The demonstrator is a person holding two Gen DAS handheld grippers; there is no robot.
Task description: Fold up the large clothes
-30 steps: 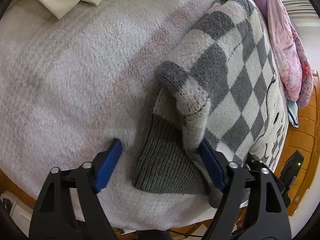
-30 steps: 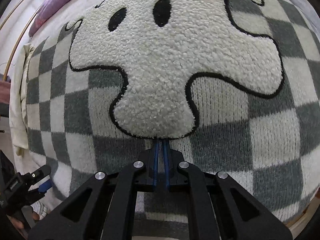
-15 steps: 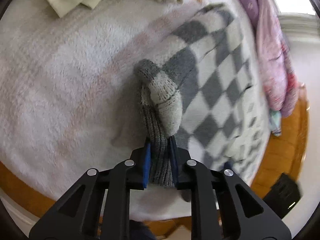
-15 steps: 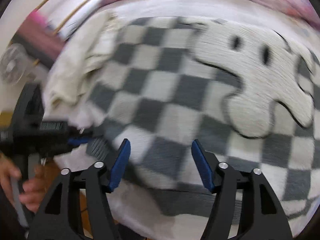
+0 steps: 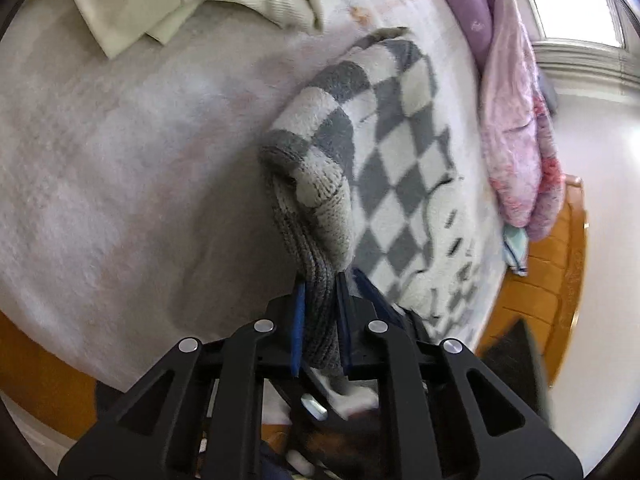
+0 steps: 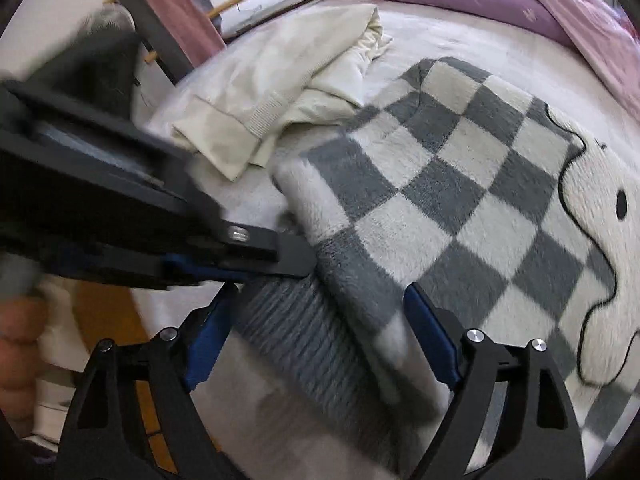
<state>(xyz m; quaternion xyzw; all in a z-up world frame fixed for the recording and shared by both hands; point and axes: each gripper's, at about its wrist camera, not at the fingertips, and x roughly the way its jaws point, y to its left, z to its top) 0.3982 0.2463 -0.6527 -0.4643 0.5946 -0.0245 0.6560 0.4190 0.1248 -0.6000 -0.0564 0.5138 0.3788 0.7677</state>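
A: Left claw point(image 5: 320, 292)?
B: Clamped on the checked sweater point(image 6: 460, 184)'s grey ribbed hem, lower centre; right claw point(image 6: 318, 312) gapes around that hem.
A: Beyond?
B: Sweater spread on the bed point(image 5: 120, 152); cream garment point(image 6: 288, 80) upper left.

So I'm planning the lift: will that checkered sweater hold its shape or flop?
Probably floppy: the checkered sweater already droops in folds from the left gripper. Its thick knit looks fairly heavy. The ribbed hem seems grippy, unlikely to slip.
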